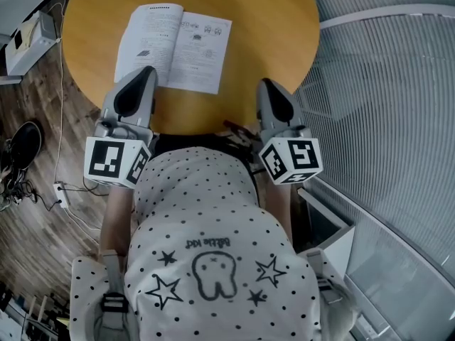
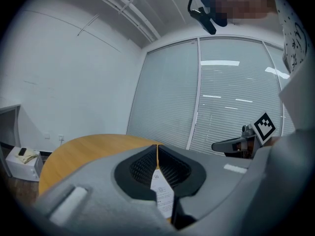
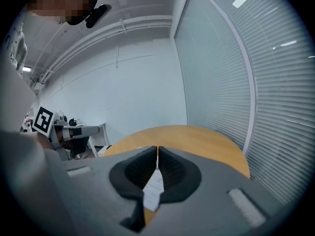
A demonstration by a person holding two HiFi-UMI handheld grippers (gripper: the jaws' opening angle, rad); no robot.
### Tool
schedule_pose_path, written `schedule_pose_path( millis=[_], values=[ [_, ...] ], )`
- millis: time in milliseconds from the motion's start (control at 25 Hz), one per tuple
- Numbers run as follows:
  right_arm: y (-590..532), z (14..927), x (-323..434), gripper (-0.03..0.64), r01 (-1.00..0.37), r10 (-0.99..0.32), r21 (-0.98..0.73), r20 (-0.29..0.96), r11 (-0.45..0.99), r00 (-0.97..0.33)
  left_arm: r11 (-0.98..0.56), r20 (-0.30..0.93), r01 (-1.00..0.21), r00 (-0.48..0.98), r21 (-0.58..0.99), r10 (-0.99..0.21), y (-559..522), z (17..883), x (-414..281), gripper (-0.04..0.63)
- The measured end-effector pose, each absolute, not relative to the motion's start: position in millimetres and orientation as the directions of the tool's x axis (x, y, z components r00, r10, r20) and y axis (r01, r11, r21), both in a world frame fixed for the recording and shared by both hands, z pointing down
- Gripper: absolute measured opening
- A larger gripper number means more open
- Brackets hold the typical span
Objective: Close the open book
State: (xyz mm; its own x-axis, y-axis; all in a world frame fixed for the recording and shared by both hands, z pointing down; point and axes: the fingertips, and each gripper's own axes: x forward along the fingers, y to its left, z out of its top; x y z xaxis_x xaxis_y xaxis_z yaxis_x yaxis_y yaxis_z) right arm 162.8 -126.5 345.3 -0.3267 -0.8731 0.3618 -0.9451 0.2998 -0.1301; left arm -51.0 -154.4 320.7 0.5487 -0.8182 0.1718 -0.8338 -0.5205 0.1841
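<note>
Head view: an open book (image 1: 174, 45) is seen lying flat, pages up, on a round wooden table (image 1: 270, 27), towards the table's left half and well inside its rim. The left gripper (image 1: 146, 73) is held at the near edge of the table, and its tip is seen over the book's near left corner; whether contact is made cannot be told. The right gripper (image 1: 269, 84) is held at the near edge to the right of the book, apart from it. A marker cube (image 1: 114, 160) is carried at the rear of each gripper, above the person's dotted shirt (image 1: 213, 254).

Left gripper view: the jaws of the left gripper (image 2: 157, 149) are seen pressed together at the tips, with nothing gripped; a printed page of the book (image 2: 162, 193) is visible below, through the hollow behind the tips. The right gripper (image 2: 236, 144) is seen at the right.

Right gripper view: the jaws of the right gripper (image 3: 157, 151) are likewise drawn together and empty, with the book (image 3: 153, 186) visible on the table beneath them.
</note>
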Motion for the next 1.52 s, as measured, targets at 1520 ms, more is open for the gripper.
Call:
schedule_pose_path(
  millis=[1520],
  values=[
    [-131.1,362.4,157.0,0.011,-0.933,-0.834,-0.095,0.426,0.346,-0.352,0.202,0.361,-0.389,0.396,0.899,-0.844,-147.1,533.3,-141.8,0.19]
  ],
)
